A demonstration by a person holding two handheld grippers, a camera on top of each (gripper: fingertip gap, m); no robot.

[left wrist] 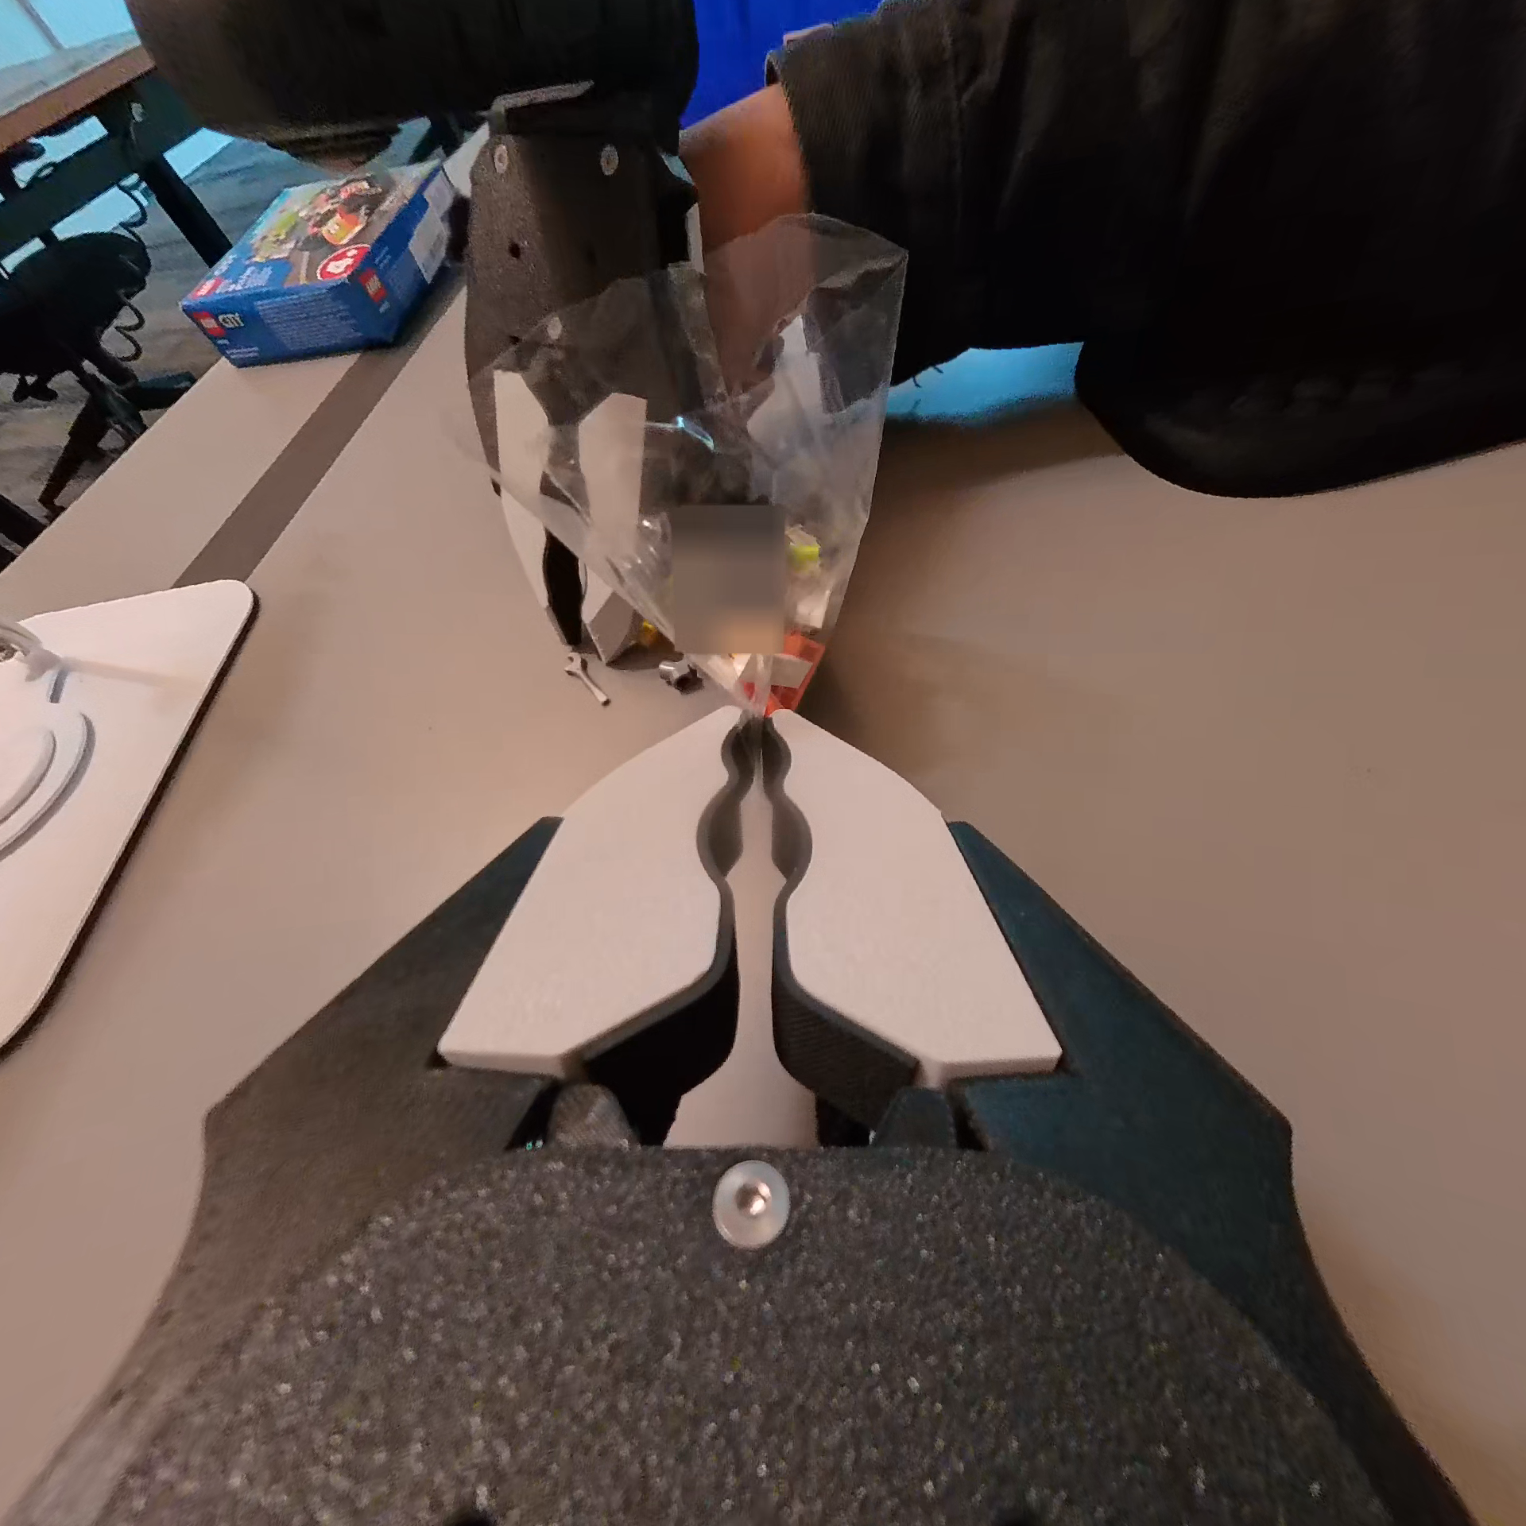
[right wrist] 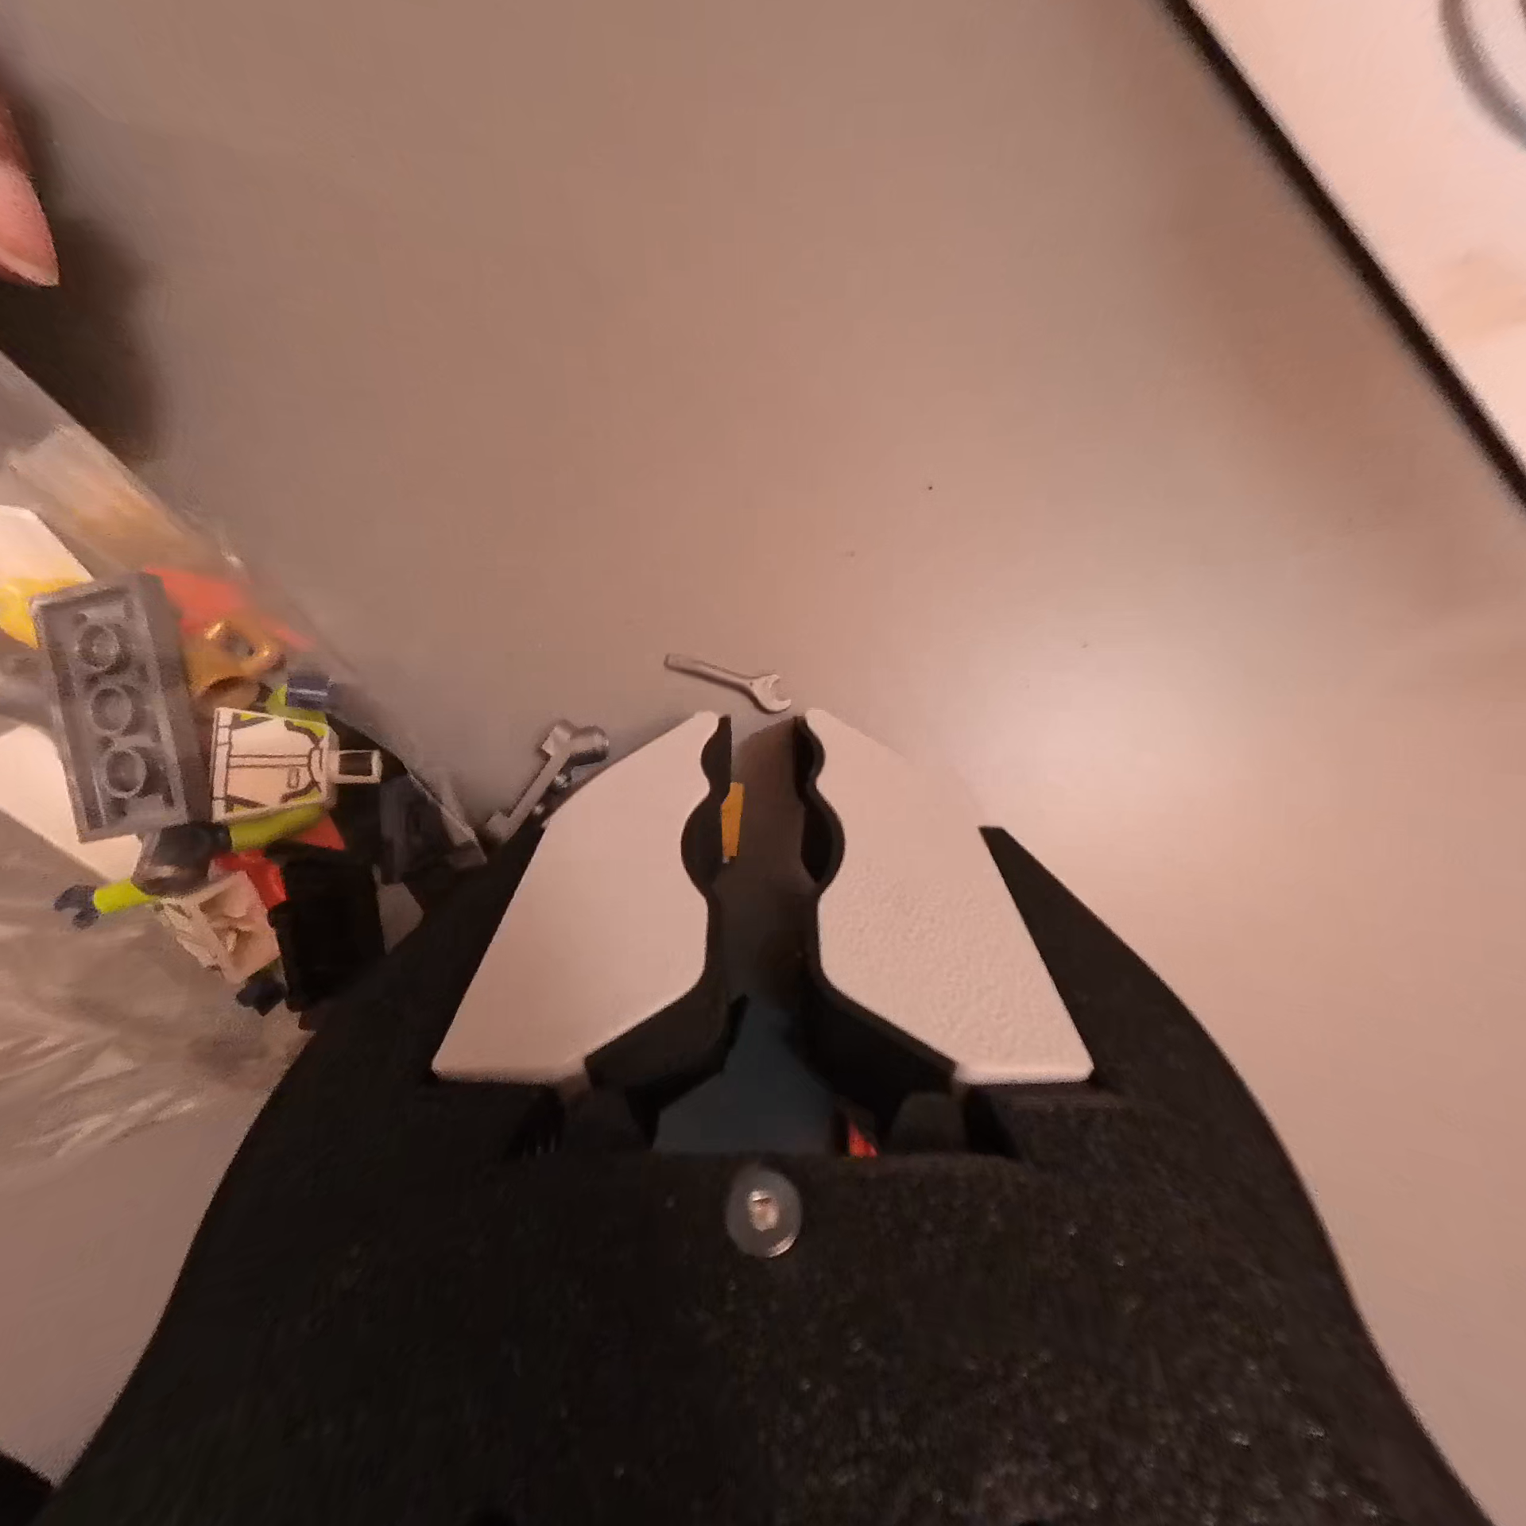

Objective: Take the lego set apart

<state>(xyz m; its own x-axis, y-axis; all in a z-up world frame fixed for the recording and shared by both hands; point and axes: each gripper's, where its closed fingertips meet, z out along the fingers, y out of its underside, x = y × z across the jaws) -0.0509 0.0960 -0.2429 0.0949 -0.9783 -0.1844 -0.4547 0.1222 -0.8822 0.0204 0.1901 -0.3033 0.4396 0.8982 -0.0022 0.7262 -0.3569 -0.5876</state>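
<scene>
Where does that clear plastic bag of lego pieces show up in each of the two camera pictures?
Left wrist view: the clear bag stands centre frame, a corner pinched in the left hand-held gripper.
Right wrist view: the bag lies at the left edge, pieces showing through.
Shared landmark: the small grey wrench on the table beside the bag.

A: Is the lighting even?
B: Soft indoor light; the counter (right wrist: pixel 826 330) looks warmer in the right wrist view.
A: Any blur?
B: Wide-angle bending at edges; the plastic bag (right wrist: pixel 99 1032) smears.
</scene>
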